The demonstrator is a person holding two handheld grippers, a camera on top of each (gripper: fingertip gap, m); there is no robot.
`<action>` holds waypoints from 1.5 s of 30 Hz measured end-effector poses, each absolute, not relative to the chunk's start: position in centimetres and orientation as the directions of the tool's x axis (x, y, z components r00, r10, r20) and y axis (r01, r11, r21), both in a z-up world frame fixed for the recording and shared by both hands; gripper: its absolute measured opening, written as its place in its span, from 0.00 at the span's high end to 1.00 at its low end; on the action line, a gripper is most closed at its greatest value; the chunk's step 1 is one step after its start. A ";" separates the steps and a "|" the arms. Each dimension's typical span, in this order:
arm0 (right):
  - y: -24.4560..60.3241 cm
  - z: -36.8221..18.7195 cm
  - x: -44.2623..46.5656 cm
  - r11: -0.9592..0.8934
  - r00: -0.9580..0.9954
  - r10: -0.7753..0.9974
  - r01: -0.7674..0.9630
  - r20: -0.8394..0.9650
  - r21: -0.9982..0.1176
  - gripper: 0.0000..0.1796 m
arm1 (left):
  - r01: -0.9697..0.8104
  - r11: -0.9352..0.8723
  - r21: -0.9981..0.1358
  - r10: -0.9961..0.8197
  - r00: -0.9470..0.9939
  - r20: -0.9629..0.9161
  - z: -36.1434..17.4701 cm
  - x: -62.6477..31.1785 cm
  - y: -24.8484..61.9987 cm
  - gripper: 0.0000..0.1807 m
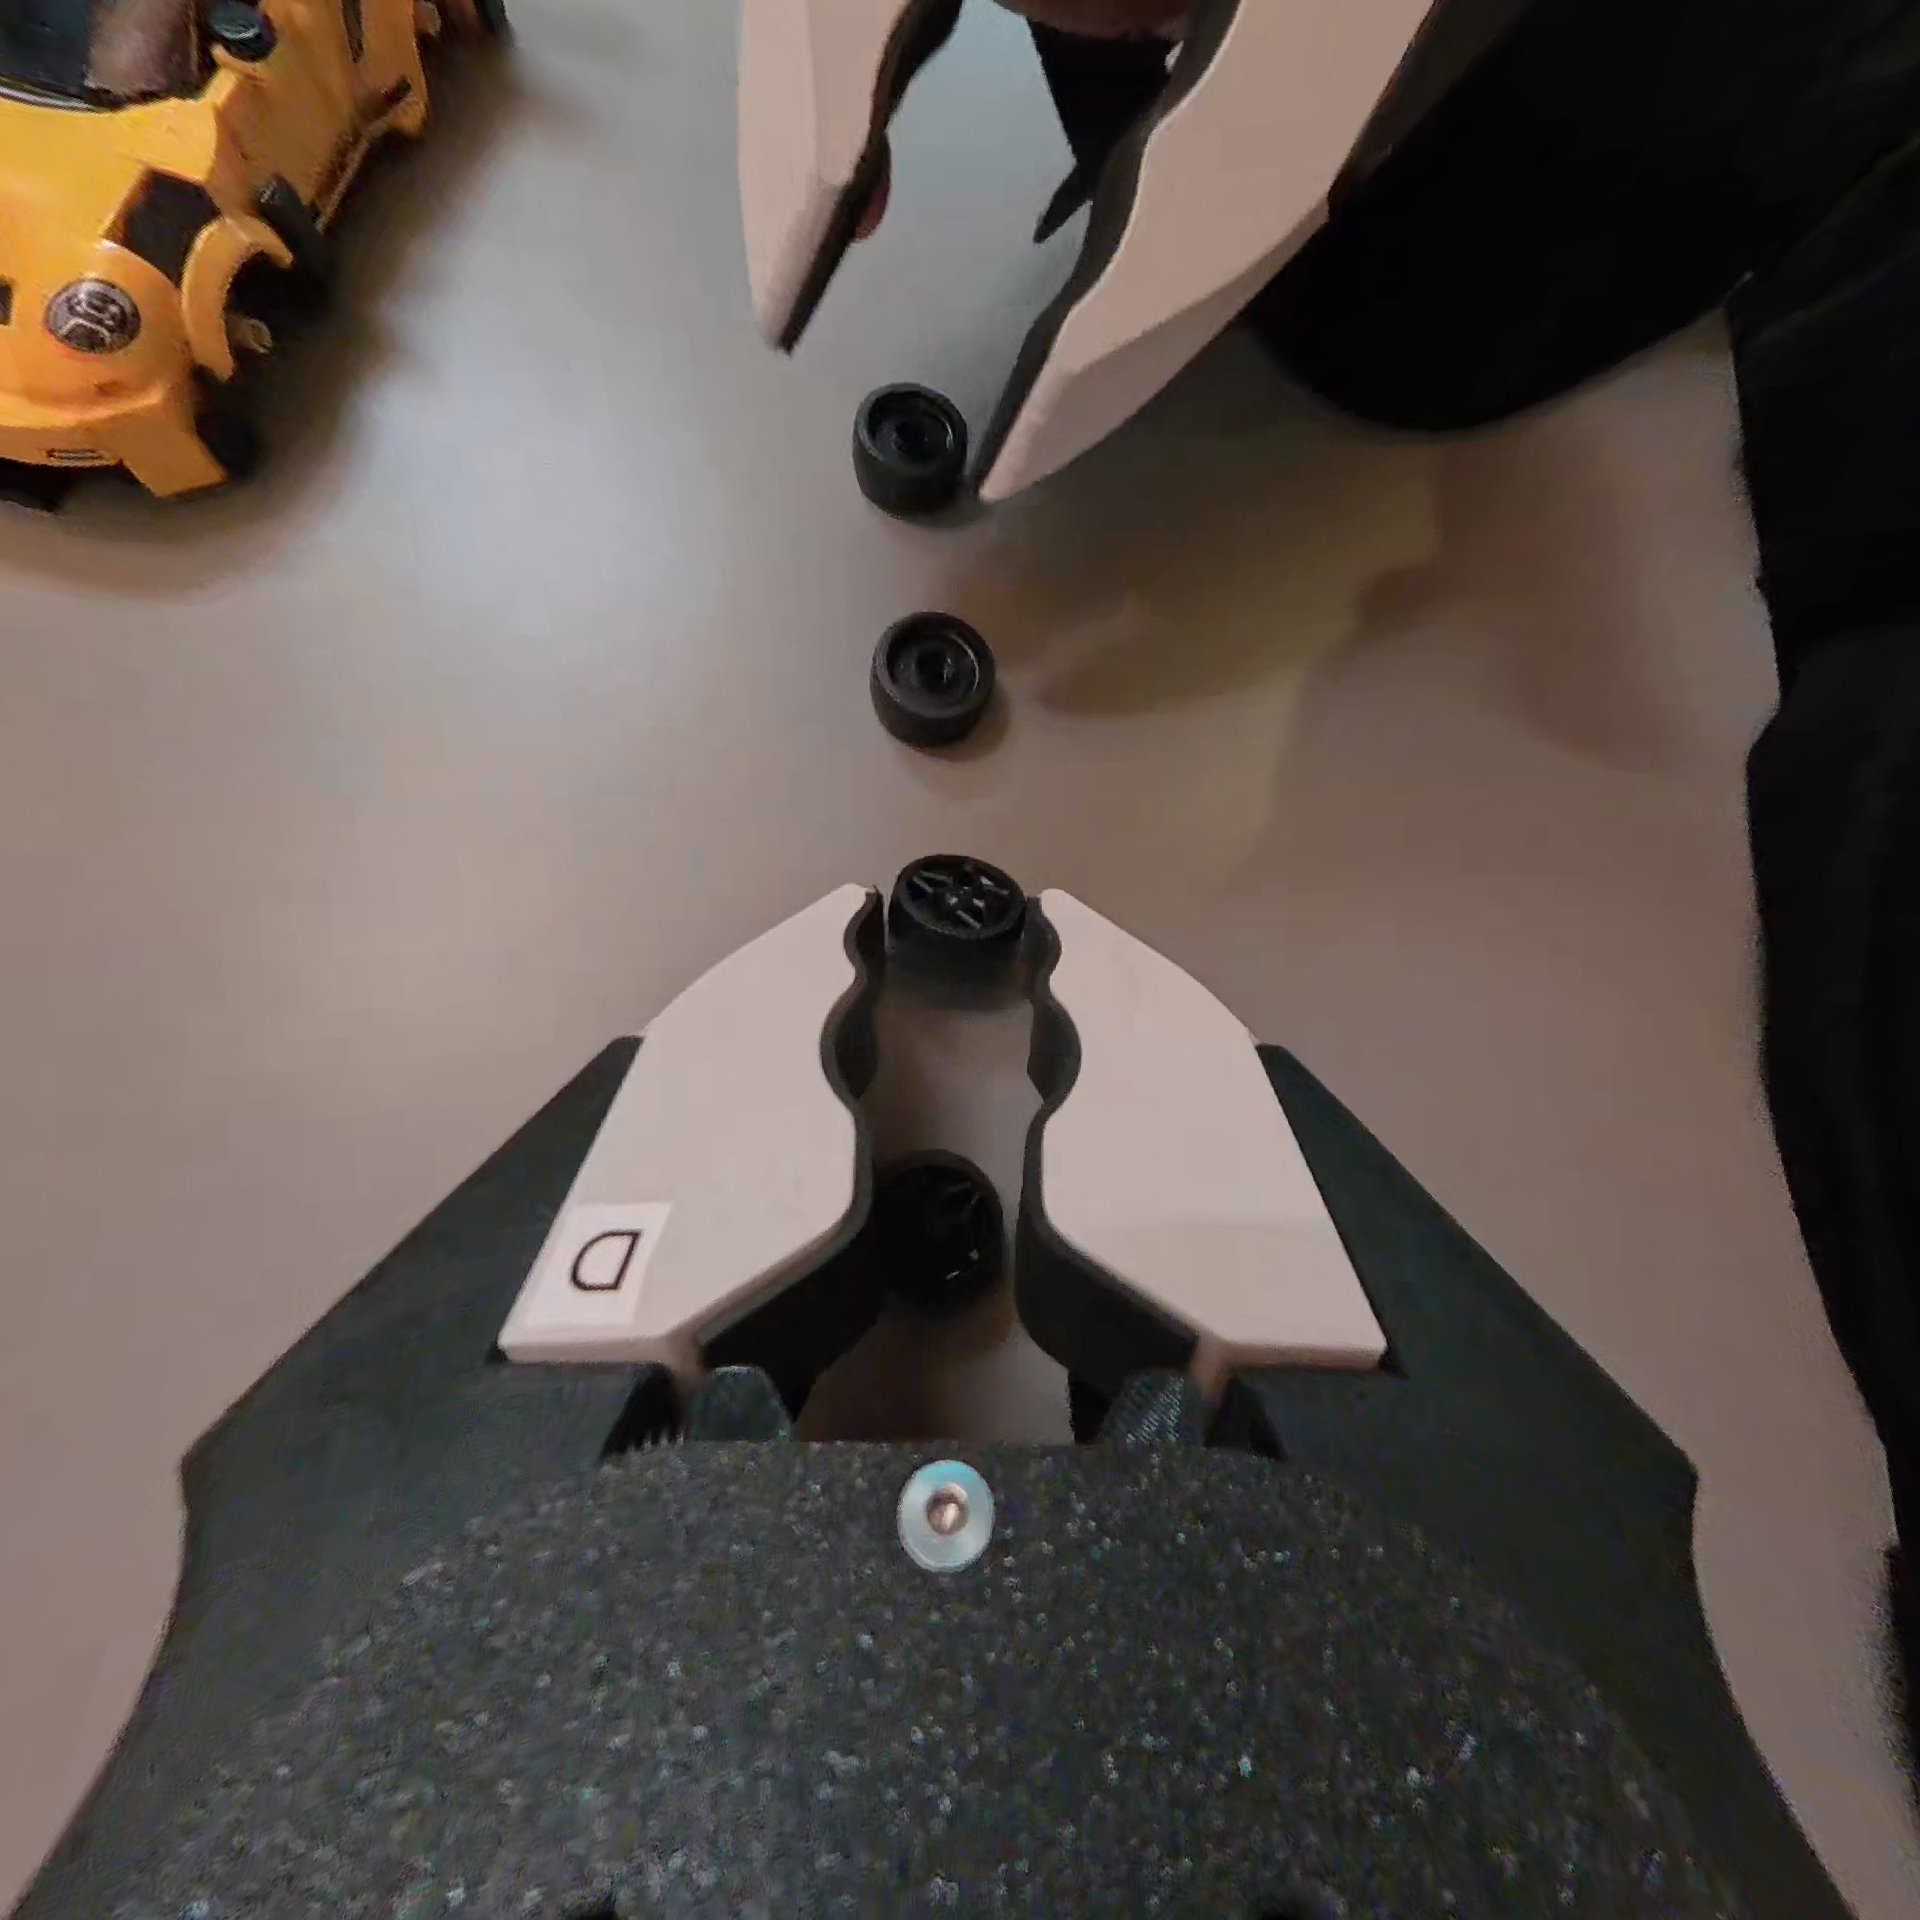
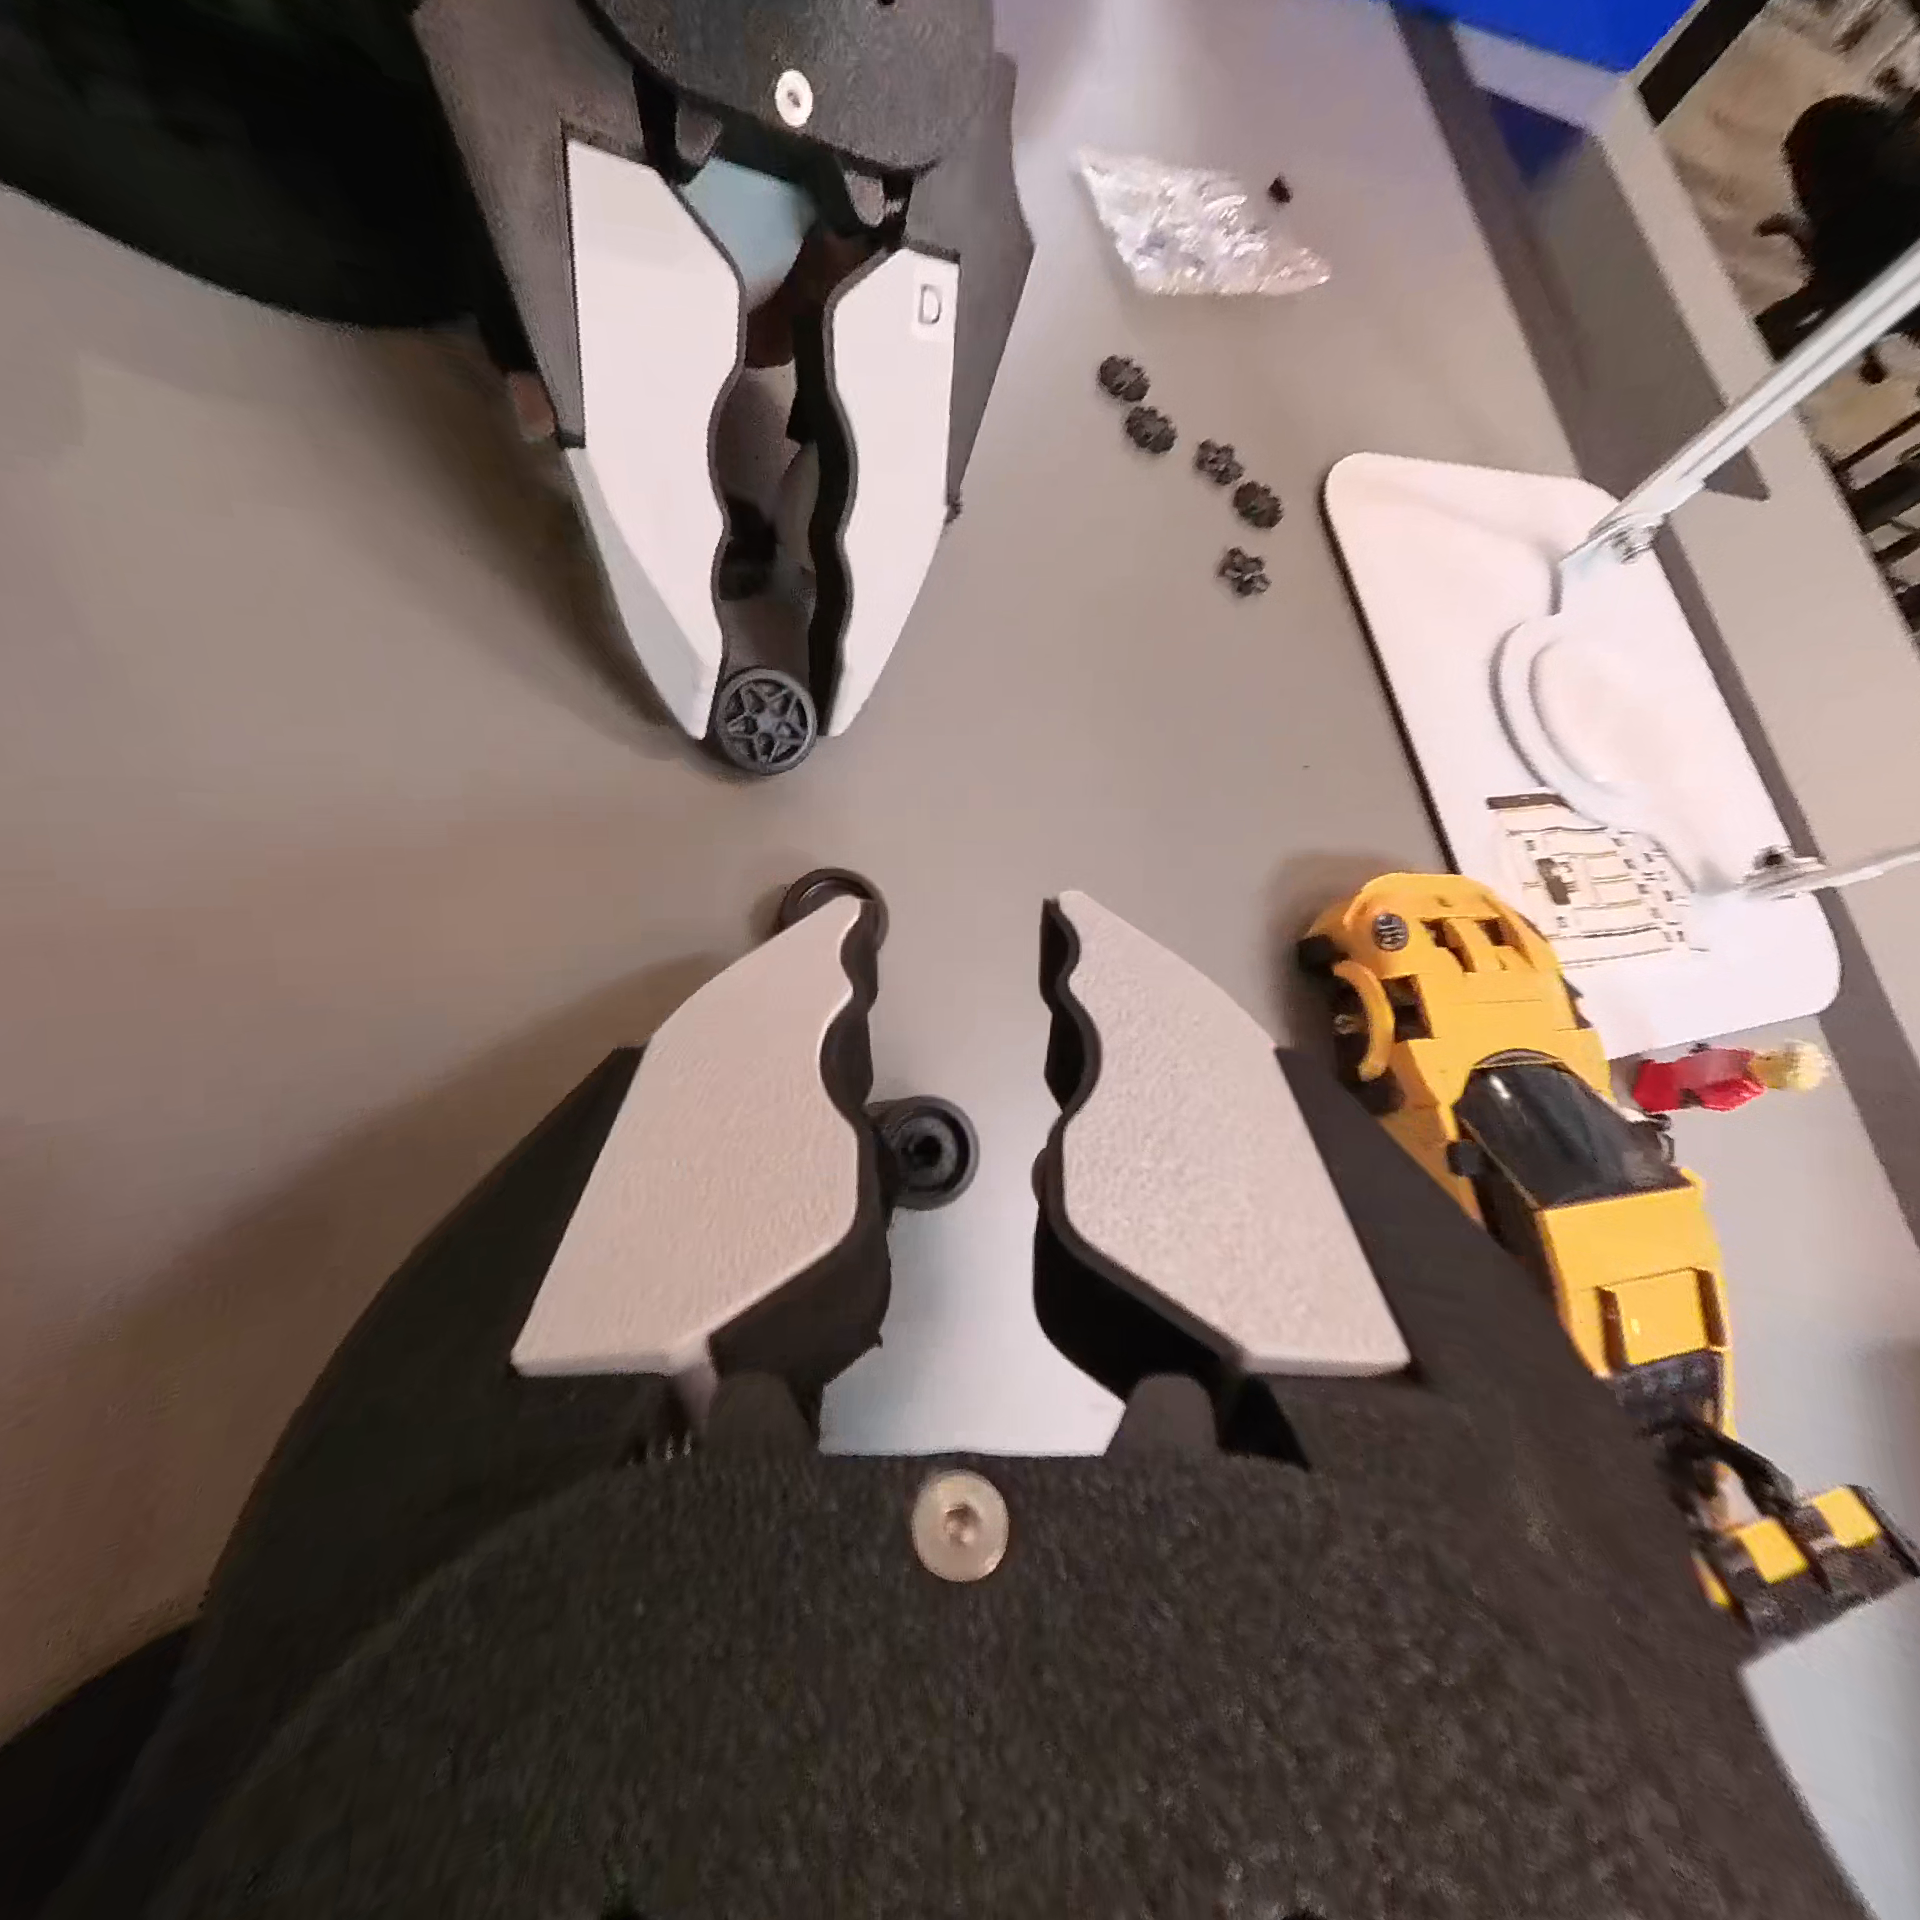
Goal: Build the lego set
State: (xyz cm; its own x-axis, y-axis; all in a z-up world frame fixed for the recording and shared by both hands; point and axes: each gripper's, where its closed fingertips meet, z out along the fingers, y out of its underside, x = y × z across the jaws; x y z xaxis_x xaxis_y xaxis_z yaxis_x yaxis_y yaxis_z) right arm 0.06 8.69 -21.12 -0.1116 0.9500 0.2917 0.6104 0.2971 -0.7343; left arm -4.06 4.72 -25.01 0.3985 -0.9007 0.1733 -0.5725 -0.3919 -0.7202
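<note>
My left gripper (image 1: 956, 906) is shut on a black wheel with a star-pattern rim (image 1: 958, 930), held at the fingertips just above the grey table. It also shows in the right wrist view (image 2: 764, 717) with that wheel (image 2: 766, 736). Another black wheel (image 1: 940, 1226) lies under its fingers. Two black tyres (image 1: 912, 447) (image 1: 932, 675) lie in a row ahead. My right gripper (image 2: 961, 914) is open and empty; one tyre (image 2: 925, 1148) lies between its fingers, and another (image 2: 826, 891) is partly hidden by its left fingertip. The yellow lego car (image 2: 1507, 1143) lies to its right.
Several small black rim pieces (image 2: 1195, 457) and a clear plastic bag (image 2: 1195, 223) lie farther back. A white board (image 2: 1455, 644) with a lamp base and a printed sheet sits at the right. A red minifigure (image 2: 1714, 1075) lies beside the car. A dark sleeve (image 1: 1558, 208) shows behind the right gripper. Some 7 cm of space lies between my two pairs of fingers. My right tips are roughly 20 cm from the red minifigure (image 2: 1714, 1075).
</note>
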 end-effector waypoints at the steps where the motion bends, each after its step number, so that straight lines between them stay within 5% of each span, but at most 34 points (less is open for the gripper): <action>1: 8.5 -21.3 0.2 0.294 -0.120 0.952 0.619 0.283 -0.728 0.84 | -0.585 -0.390 -0.711 -0.900 0.407 0.158 -25.2 -4.3 4.8 0.84; 7: 8.6 -21.7 0.0 0.290 -0.114 0.952 0.632 0.283 -0.719 0.84 | -0.539 -0.375 -0.755 -0.902 0.401 0.161 -23.7 -5.0 4.7 0.79; 12: 10.3 -19.8 -0.3 0.289 -0.012 0.939 0.572 0.344 -0.768 0.84 | -0.349 -0.418 -0.838 -0.728 0.681 0.079 -20.5 -11.2 10.1 0.86; 17: 13.6 -14.2 0.5 0.272 0.264 0.883 0.383 0.387 -0.883 0.85 | -0.311 -0.487 -0.816 -0.497 0.867 -0.035 -21.5 -17.5 13.9 0.88; 27: 16.8 -9.4 3.7 0.252 0.536 0.784 0.188 0.314 -0.949 0.88 | -0.444 -0.578 -0.684 -0.549 0.832 -0.076 -25.3 -15.7 17.3 0.86; 37: 16.3 -9.8 3.5 0.247 0.496 0.812 0.187 0.308 -0.951 0.90 | -0.384 -0.648 -0.658 -0.524 0.852 0.018 -25.8 -14.5 18.2 0.90; 45: 13.6 -14.0 1.5 0.261 0.256 0.893 0.372 0.369 -0.891 0.90 | -0.464 -0.558 -0.687 -0.676 0.735 0.053 -24.9 -11.4 15.2 0.93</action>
